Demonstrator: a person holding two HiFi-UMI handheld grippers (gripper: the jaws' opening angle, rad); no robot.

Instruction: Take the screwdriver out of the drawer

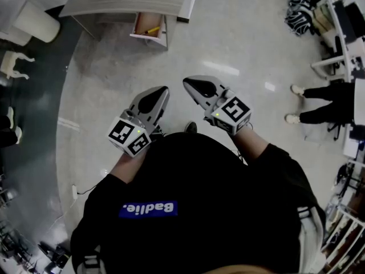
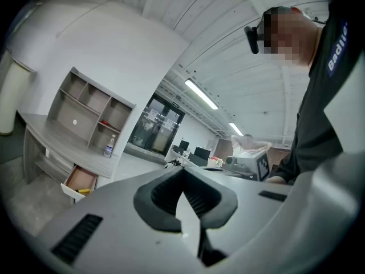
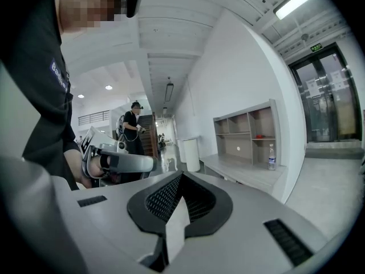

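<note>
Left gripper: the grey two-jaw left gripper (image 1: pixel 163 89) (image 2: pixel 183 170) with a square-marker cube is held level in front of the person's chest; its ribbed black pads are pressed together with nothing between them
Right gripper: the matching grey right gripper (image 1: pixel 187 83) (image 3: pixel 181 176) sits just beside the left one, tipped slightly downward; its jaws are fully closed and empty
Gripper spacing: the two tips are near each other but apart, both aimed toward the desk across the floor
Screwdriver: the yellow-handled screwdriver (image 1: pixel 151 30) (image 2: pixel 84 191) lies inside the drawer, well apart from both grippers
Drawer: the shallow wooden drawer with a white front (image 1: pixel 162 32) (image 2: pixel 71 188) is pulled open below the desk top
Desk: the pale grey wooden desk (image 1: pixel 125 1) (image 2: pixel 51 136) stands against the white wall
Shelf unit: a grey open-compartment shelf unit (image 2: pixel 91 110) (image 3: pixel 251 127) rests on the desk top
Bottle: a clear plastic bottle (image 2: pixel 108 148) (image 3: pixel 272 156) stands upright on the desk beside the shelf unit
Floor: a glossy pale floor (image 1: pixel 228 44) lies between the person and the desk
</note>
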